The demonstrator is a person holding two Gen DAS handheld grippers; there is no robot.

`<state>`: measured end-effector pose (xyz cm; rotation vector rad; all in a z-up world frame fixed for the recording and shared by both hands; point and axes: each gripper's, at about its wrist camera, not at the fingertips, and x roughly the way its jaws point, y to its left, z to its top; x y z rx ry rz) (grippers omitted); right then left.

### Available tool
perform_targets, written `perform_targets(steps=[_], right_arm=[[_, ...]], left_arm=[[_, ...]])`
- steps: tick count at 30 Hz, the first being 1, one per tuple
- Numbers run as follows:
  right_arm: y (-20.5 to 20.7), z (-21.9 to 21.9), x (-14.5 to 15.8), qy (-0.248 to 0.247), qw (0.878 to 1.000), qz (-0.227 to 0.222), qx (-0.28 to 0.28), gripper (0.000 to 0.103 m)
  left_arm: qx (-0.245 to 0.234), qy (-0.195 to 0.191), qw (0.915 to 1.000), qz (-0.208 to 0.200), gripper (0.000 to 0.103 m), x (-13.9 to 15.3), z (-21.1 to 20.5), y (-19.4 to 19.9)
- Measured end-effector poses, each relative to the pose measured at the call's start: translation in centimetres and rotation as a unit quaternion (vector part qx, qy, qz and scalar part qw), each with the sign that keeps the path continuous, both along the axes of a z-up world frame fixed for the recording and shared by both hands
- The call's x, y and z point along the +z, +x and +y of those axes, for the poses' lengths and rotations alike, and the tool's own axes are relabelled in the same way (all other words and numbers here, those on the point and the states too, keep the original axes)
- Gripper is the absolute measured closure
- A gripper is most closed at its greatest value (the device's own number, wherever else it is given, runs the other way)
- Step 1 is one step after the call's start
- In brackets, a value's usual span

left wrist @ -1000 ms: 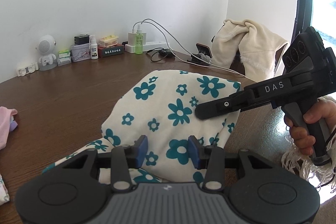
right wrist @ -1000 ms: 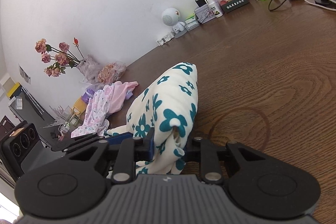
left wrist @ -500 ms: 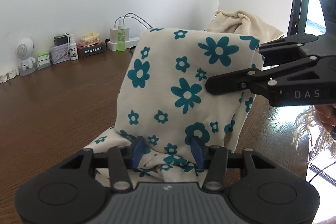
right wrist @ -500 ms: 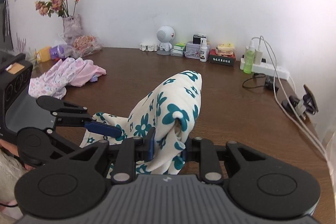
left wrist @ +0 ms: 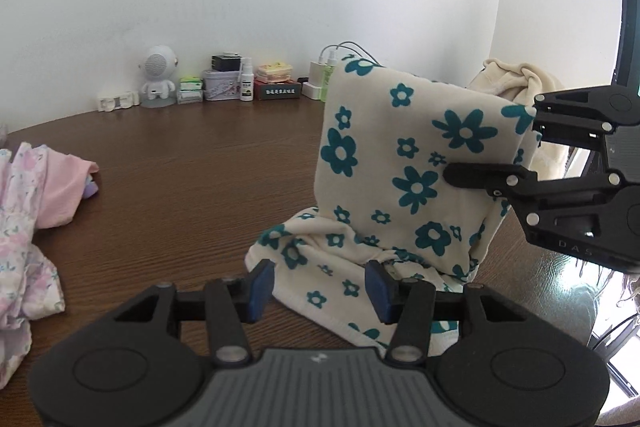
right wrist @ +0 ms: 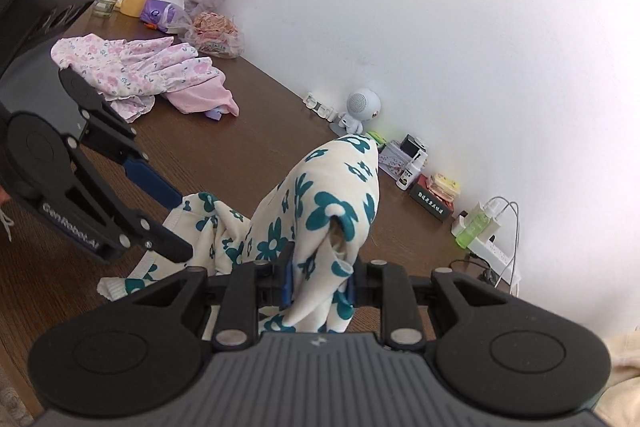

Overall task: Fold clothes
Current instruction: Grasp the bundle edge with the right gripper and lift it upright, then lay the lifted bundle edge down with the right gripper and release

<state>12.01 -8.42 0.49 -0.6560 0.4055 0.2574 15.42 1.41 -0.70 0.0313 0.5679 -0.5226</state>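
a wide brown table (left wrist: 192,163) is spreading out under the work, with bare wood lying open to the left of the cloth and a row of small clutter (left wrist: 224,83) sitting well back along the white wall. the cream garment with teal flowers (left wrist: 404,163) is standing up off the wood near the table's right edge, its long axis running roughly upright, its lower part trailing on the tabletop. the right gripper (right wrist: 320,285) is pinching a bunched fold of it, jaws clamped on the cloth and holding it aloft. the left gripper (left wrist: 320,285) is hovering just above the trailing hem with jaws apart and gripping nothing, the nearer of the two to that loose edge. a pink floral pile (right wrist: 140,75) is waiting well apart on the left, likely next.
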Motion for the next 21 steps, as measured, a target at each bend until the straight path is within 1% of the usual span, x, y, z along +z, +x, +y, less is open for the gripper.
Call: perform_targets(steps=[2, 4, 8, 12, 18, 19, 20, 21], right_arm=[[-0.6, 1.5, -0.7, -0.039, 0.999, -0.011, 0.015, 0.08], [-1.1, 2.8, -1.3, -0.067, 0.997, -0.014, 0.032, 0.08], [-2.0, 4.8, -2.5, -0.09, 0.994, 0.0, 0.069, 0.08], [-2.6, 6.5, -3.8, -0.103, 0.99, 0.012, 0.093, 0.079], [-3.5, 8.0, -5.5, -0.116, 0.987, 0.02, 0.111, 0.075], [-3.5, 8.2, -5.7, -0.115, 0.987, 0.022, 0.113, 0.074], [-3.6, 8.2, -5.8, -0.113, 0.987, 0.022, 0.112, 0.074], [-3.7, 8.2, -5.8, -0.111, 0.987, 0.021, 0.11, 0.074]], left_arm=[[0.009, -0.012, 0.9998, -0.01, 0.054, 0.8, 0.9, -0.5], [0.019, -0.023, 0.9994, -0.019, 0.054, 1.6, 1.7, -0.9], [0.037, -0.047, 0.9975, -0.039, 0.053, 3.1, 3.4, -1.9], [0.055, -0.07, 0.9944, -0.057, 0.053, 4.6, 5.1, -2.8], [0.035, -0.067, 0.9971, -0.006, 0.055, 2.1, 3.2, -1.1], [0.031, -0.067, 0.9973, 0.002, 0.06, 1.7, 2.9, -0.8], [0.028, -0.066, 0.9974, 0.01, 0.069, 1.3, 2.6, -0.5], [0.024, -0.066, 0.9974, 0.019, 0.07, 0.9, 2.2, -0.2]])
